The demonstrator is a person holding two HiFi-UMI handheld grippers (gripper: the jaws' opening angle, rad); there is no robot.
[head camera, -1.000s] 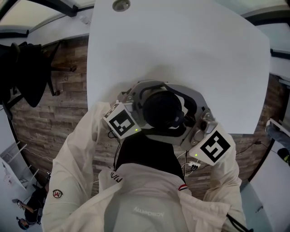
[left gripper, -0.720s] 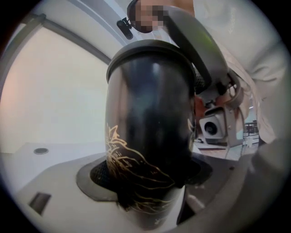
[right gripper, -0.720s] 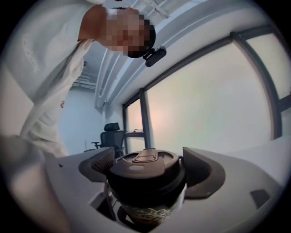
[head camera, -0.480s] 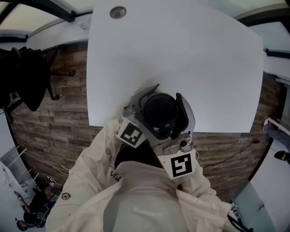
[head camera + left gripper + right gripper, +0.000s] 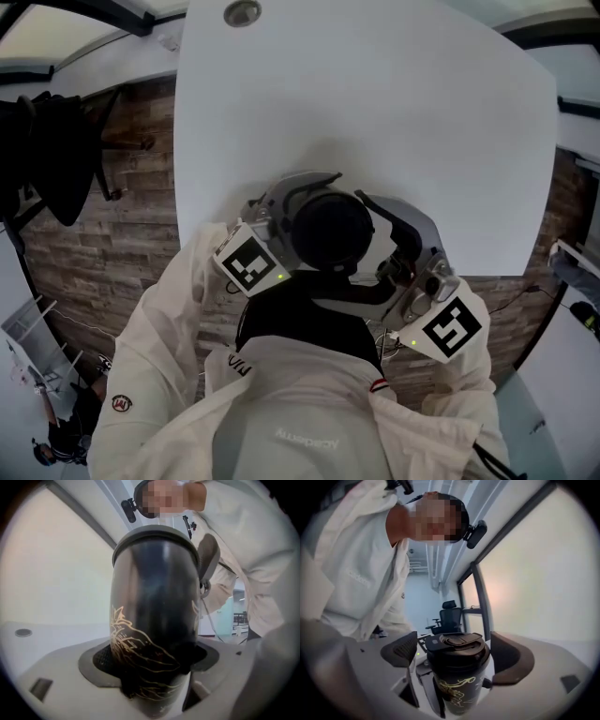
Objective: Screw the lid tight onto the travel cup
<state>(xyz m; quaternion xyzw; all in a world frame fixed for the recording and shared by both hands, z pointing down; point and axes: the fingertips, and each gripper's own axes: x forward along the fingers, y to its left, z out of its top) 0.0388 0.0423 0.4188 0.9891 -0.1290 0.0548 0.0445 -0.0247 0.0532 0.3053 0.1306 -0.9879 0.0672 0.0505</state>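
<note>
A black travel cup [image 5: 330, 230] with gold line art is held above the near edge of the white table [image 5: 375, 112]. My left gripper [image 5: 292, 202] is shut on the cup's body [image 5: 154, 611]; its dark pads [image 5: 101, 660] press both sides low on the cup. The black flip lid [image 5: 457, 644] sits on top of the cup. My right gripper [image 5: 457, 656] stands open around the lid, with a gap between each pad [image 5: 401, 649] and the rim. In the head view the right gripper [image 5: 392, 246] is at the cup's right.
A round grommet [image 5: 242, 12] sits at the table's far edge. Brown wood-plank floor [image 5: 112, 244] lies on both sides. A dark shape [image 5: 47, 141] stands at the far left. An office chair [image 5: 450, 613] shows behind the cup in the right gripper view.
The right gripper swung round the cup toward the person's body half a second ago, then came back to the cup's right. The left gripper kept its hold on the cup.
</note>
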